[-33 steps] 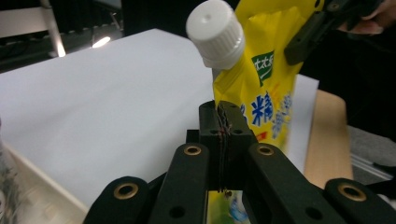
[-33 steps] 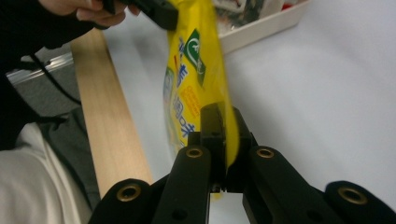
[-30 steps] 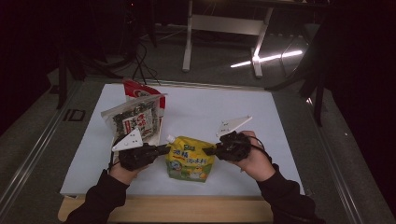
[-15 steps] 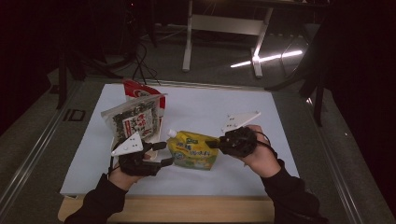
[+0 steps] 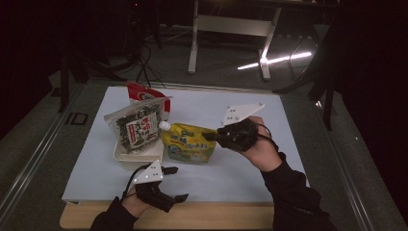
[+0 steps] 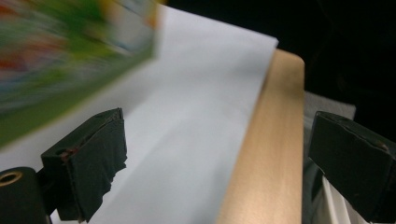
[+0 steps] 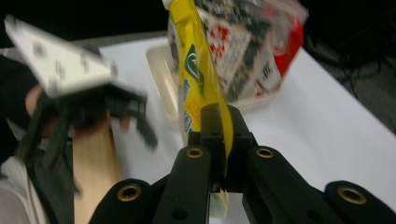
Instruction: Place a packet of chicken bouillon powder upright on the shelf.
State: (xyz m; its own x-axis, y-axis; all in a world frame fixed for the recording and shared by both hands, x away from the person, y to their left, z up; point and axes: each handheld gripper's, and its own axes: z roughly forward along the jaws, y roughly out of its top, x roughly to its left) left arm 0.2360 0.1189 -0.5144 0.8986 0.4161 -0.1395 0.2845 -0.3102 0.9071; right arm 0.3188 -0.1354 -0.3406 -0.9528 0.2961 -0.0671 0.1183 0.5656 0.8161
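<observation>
Yellow pouch [image 5: 188,142] pinched at its edge by the right claw [image 5: 215,136].
It stretches leftward from that claw; the left claw [image 5: 175,184], just opened wide and empty, sits nearer the table [image 5: 269,163] edge.

Left gripper [image 5: 174,184] jaws just opened wide — right gripper [image 5: 211,136] clamped.

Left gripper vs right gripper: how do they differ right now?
The left gripper is open, jaws having just spread, with nothing between them; the right gripper is shut on the yellow pouch. The left gripper sits low at the table's near wooden edge, apart from the pouch; the right gripper is farther in over the white sheet, clamping the pouch's edge so that it stands upright. Both are black, hand-held, each topped by a grey three-cornered plate.
</observation>
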